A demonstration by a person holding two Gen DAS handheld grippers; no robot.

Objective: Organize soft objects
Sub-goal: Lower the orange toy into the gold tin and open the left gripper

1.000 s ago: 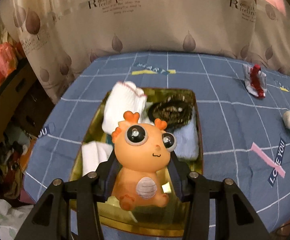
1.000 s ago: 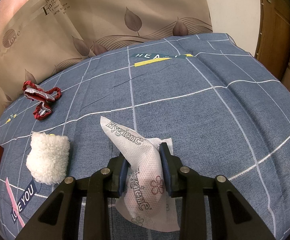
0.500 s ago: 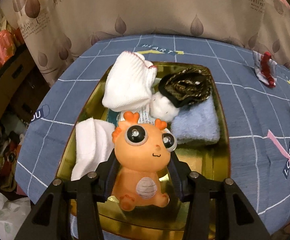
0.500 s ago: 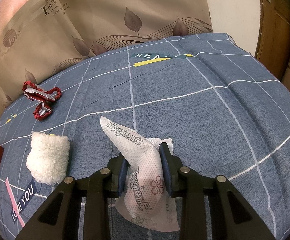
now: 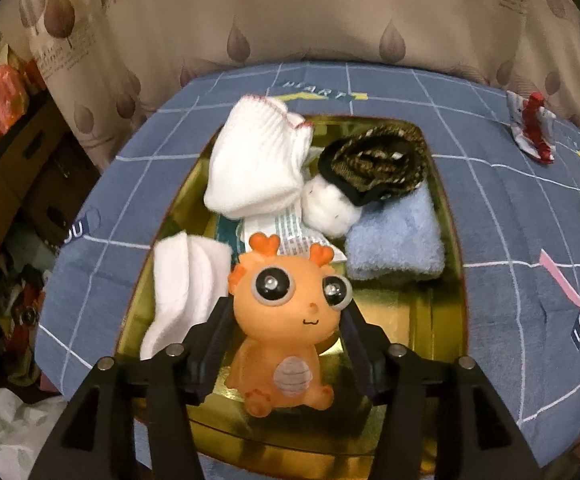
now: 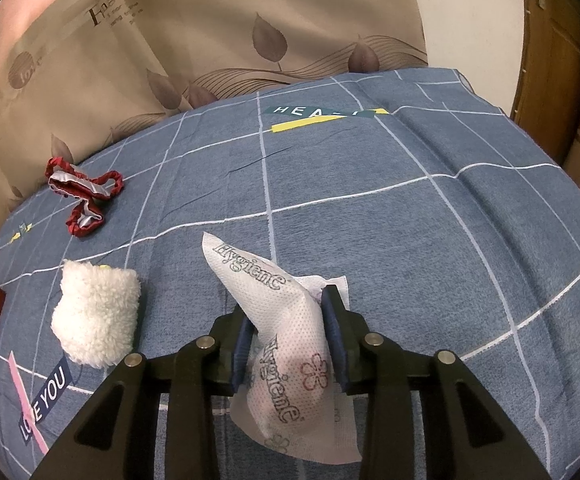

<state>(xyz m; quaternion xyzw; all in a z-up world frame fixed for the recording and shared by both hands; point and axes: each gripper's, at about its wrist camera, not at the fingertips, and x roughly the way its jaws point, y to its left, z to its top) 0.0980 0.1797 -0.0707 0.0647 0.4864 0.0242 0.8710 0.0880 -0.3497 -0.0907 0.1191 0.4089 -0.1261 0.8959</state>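
Orange and rubbery, the toy (image 5: 285,320) sits upright at the near end of the gold tray (image 5: 446,280), between the left gripper (image 5: 283,344) jaws, which have just been opening and now stand clear of its sides. Pulling back carelessly could let a jaw catch the toy and tip it over the near rim. The right gripper (image 6: 287,332) is clamped on a white packet (image 6: 285,320) on the blue cloth (image 6: 410,208); its loose end may snag there when lifted.
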